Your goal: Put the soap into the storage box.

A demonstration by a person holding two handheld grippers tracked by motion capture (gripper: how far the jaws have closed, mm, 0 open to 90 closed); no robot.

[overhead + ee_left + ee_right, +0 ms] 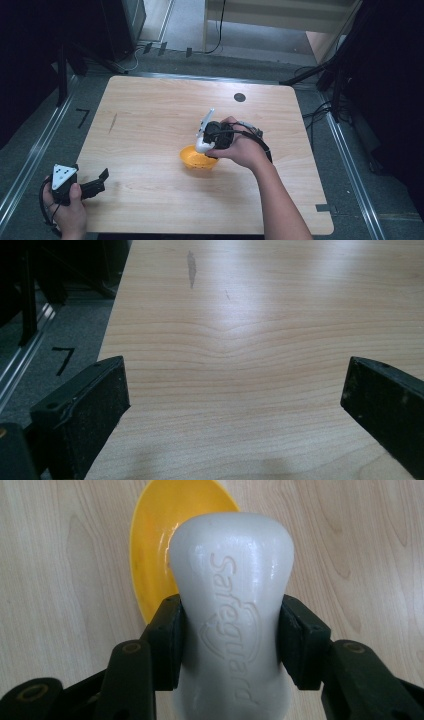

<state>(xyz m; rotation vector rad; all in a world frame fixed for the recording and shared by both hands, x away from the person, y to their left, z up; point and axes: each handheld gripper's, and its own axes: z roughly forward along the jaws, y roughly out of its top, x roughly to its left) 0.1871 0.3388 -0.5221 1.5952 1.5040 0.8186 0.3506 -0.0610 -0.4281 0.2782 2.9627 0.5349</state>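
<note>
A white bar of soap (232, 555) with raised lettering is clamped at its waist between the two black jaws of my right gripper (230, 640). Under it a yellow bowl (155, 535) stands on the wooden table (45, 580), partly hidden by the bar. In the high view the right gripper (209, 146) holds the soap (202, 145) over the bowl (197, 161) near the table's middle. My left gripper (102, 180) rests at the table's near left corner, its jaws wide apart. Bare wood lies between them in the left gripper view (235, 400).
A dark round spot (239, 97) sits near the table's far edge. A dark streak (113, 122) marks the left side of the wood (191, 270). Metal rails, black stands and cables (320, 112) surround the table on the floor.
</note>
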